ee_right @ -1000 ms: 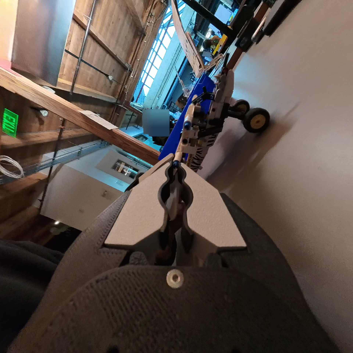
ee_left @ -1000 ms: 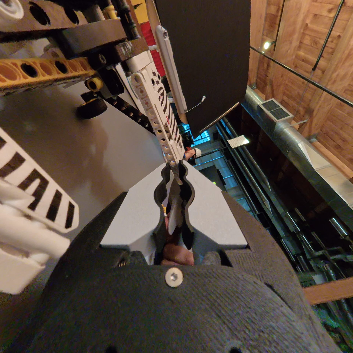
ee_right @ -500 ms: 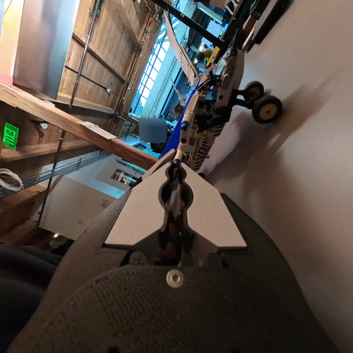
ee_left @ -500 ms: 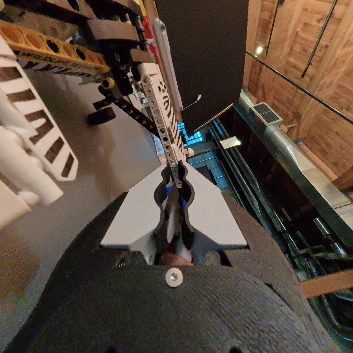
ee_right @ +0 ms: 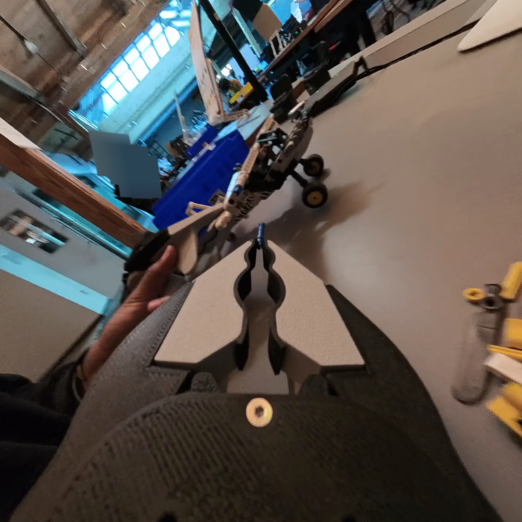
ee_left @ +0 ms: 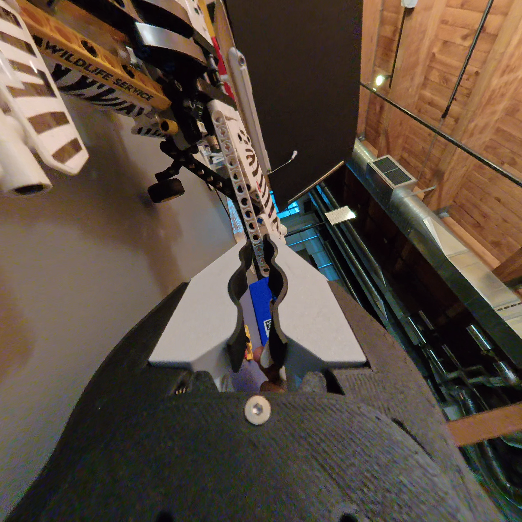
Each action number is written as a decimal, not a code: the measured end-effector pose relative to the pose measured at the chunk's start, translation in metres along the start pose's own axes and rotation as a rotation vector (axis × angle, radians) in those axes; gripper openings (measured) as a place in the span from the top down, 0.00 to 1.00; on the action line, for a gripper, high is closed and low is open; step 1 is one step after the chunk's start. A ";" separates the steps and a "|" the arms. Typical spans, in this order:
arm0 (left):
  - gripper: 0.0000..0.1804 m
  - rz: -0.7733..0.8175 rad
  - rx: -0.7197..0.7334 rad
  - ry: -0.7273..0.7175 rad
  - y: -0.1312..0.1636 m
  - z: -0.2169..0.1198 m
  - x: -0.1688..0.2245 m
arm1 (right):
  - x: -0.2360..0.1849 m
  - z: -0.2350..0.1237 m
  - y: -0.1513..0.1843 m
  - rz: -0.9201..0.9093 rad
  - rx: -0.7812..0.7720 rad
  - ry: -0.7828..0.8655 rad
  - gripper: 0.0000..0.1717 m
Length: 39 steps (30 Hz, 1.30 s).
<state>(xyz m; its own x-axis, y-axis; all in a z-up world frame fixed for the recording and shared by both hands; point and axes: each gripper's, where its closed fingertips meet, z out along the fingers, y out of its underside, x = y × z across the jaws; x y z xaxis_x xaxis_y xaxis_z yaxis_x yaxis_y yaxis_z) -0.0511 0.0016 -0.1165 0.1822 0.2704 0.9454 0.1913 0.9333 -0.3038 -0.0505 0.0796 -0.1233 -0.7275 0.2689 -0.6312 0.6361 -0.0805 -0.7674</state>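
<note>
While the toy plane [ee_right: 271,169] rests its wheels [ee_right: 315,195] on the grey table [ee_right: 423,169], the left gripper [ee_left: 258,251] is nearly closed, pinching the plane's white beam [ee_left: 240,183]. The right gripper [ee_right: 259,244], just beside the plane, is shut tight on a small blue pin [ee_right: 260,233]. Yellow pieces [ee_right: 505,324] lie well apart.

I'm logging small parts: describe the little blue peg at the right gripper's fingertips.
The blue peg is a short, slim plastic connector pin, darker at its base. The right gripper pinches its lower end between shut fingertips, so most of it pokes forward over the grey table. Nothing else touches it; the toy vehicle stands apart.
</note>
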 end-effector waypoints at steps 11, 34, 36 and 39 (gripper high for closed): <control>0.97 -0.024 -0.023 0.008 0.007 0.001 -0.001 | 0.115 -0.099 -0.002 -0.490 -0.358 0.686 0.99; 0.89 -0.054 -0.036 0.046 -0.002 -0.002 -0.002 | -0.010 0.036 -0.032 -0.410 -0.102 0.122 0.77; 0.87 -0.054 -0.019 0.062 -0.008 -0.001 0.000 | -0.011 0.050 -0.028 -0.354 -0.131 0.078 0.74; 0.87 -0.043 -0.006 0.059 -0.016 0.004 -0.002 | -0.012 0.068 -0.029 -0.233 -0.141 0.000 0.72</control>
<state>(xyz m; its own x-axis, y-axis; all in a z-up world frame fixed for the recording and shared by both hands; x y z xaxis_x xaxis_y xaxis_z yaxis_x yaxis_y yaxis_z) -0.0588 -0.0125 -0.1128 0.2303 0.2157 0.9489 0.2062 0.9422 -0.2642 -0.0777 0.0134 -0.1011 -0.8584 0.2644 -0.4395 0.4811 0.1180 -0.8687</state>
